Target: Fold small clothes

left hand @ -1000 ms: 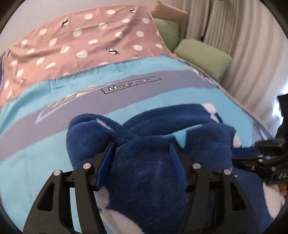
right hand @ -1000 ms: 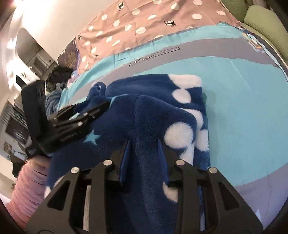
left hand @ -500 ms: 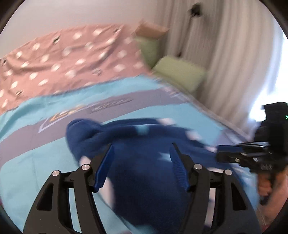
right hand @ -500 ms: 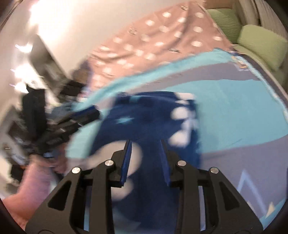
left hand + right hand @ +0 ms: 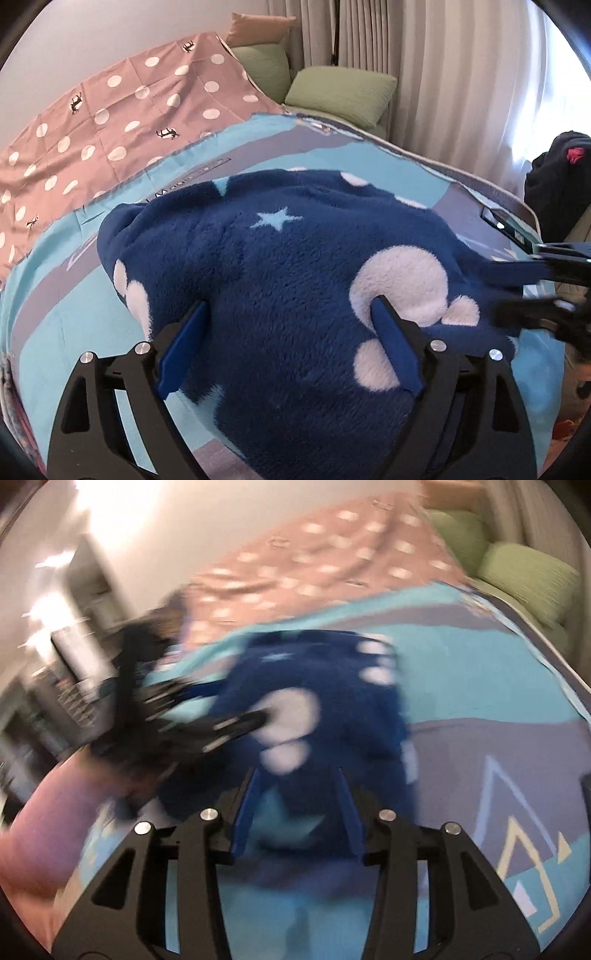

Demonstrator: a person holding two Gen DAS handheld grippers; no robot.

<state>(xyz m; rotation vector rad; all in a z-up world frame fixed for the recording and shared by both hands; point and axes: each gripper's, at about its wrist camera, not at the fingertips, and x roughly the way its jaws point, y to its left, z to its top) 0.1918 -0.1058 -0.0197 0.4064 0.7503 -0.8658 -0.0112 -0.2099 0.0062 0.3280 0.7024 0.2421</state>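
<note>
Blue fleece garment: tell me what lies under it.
The blue fleece garment lies on a turquoise and grey printed sheet, visible around its edges. Whatever is directly beneath its middle is covered.

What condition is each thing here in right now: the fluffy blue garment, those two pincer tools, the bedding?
Blue fleece garment: lying bunched on the bed, not neatly folded.
Left gripper: open, fingers straddling the fleece.
Right gripper: open, holding nothing; view blurred.
Turquoise blanket: spread flat.
Pink dotted sheet: spread out behind.
</note>
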